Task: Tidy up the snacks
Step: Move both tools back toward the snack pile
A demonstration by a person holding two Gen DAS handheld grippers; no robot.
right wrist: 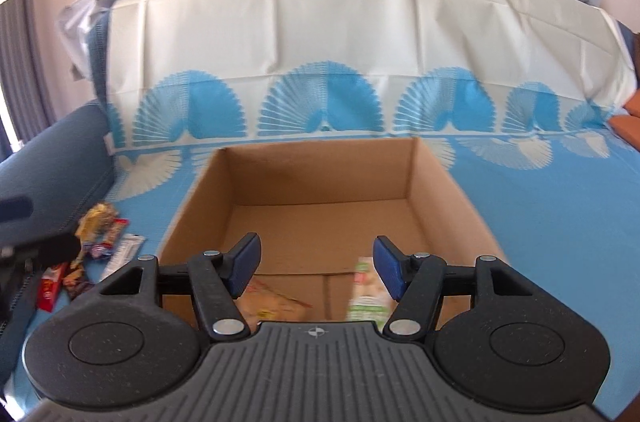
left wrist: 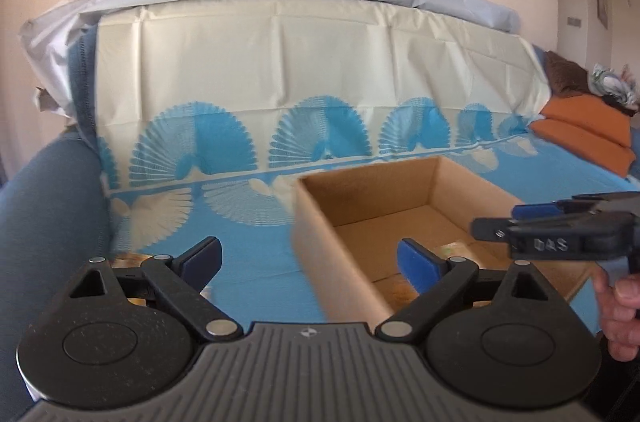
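An open cardboard box (right wrist: 316, 174) sits on the blue patterned cloth. My right gripper (right wrist: 316, 262) hovers over its near edge, open, with nothing between the blue pads. Below it, inside the box, lie a green-and-white packet (right wrist: 368, 290) and a tan packet (right wrist: 272, 302). A pile of loose snacks (right wrist: 96, 242) lies on the cloth left of the box. My left gripper (left wrist: 310, 258) is open wide and empty, over the left wall of the box (left wrist: 352, 198). The right gripper (left wrist: 512, 220) shows from the side, held by a hand (left wrist: 616, 310).
A sofa back draped in a cream and blue fan-patterned cloth (right wrist: 320, 34) rises behind the box. A dark blue armrest (right wrist: 52, 174) stands at the left, close to the snack pile. Orange cushions (left wrist: 588, 126) lie at the far right.
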